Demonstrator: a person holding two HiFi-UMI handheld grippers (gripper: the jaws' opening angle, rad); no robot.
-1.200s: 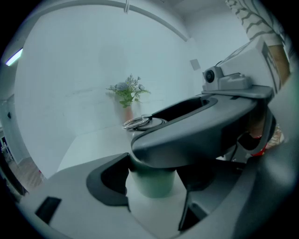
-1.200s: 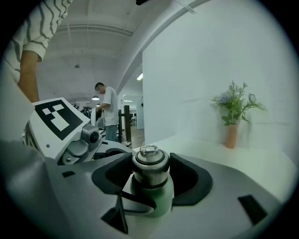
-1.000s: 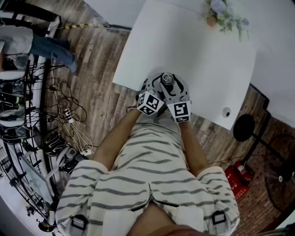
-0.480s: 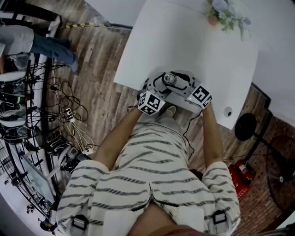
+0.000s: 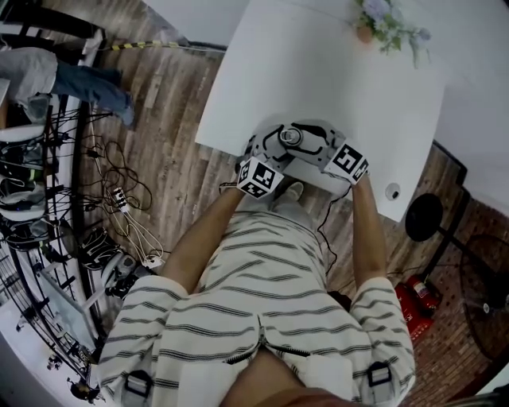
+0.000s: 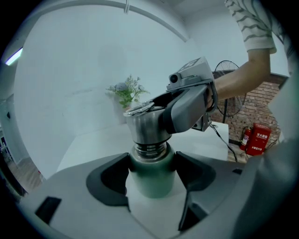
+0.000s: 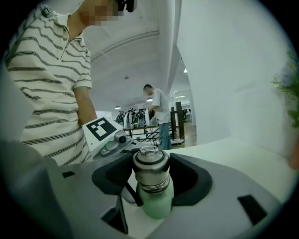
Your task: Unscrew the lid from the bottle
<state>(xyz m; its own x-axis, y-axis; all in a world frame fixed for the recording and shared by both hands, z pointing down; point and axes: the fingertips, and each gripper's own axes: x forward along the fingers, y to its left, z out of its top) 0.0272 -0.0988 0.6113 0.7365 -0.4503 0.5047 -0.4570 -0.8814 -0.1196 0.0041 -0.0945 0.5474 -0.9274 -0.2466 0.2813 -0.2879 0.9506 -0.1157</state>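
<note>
A green bottle (image 6: 152, 179) with a steel lid (image 6: 144, 122) stands near the front edge of the white table (image 5: 334, 71). My left gripper (image 6: 152, 163) is shut on the green body, a pad pressing each side. From the right side, my right gripper (image 7: 150, 167) is shut on the lid (image 7: 150, 169), above the body (image 7: 155, 200). A band of bare screw thread shows between lid and body. In the head view both grippers meet at the bottle (image 5: 291, 137), the left gripper (image 5: 278, 143) from the near left and the right gripper (image 5: 308, 141) from the right.
A potted flower (image 5: 387, 24) stands at the table's far side, and a small round object (image 5: 390, 192) lies near its right corner. Cables (image 5: 119, 199) lie on the wooden floor to the left, where a person (image 5: 71, 75) stands. A red extinguisher (image 5: 409, 306) stands at the lower right.
My right gripper has swung round the bottle from the near side to the right, still on the lid. The left gripper and the bottle body have stayed put.
</note>
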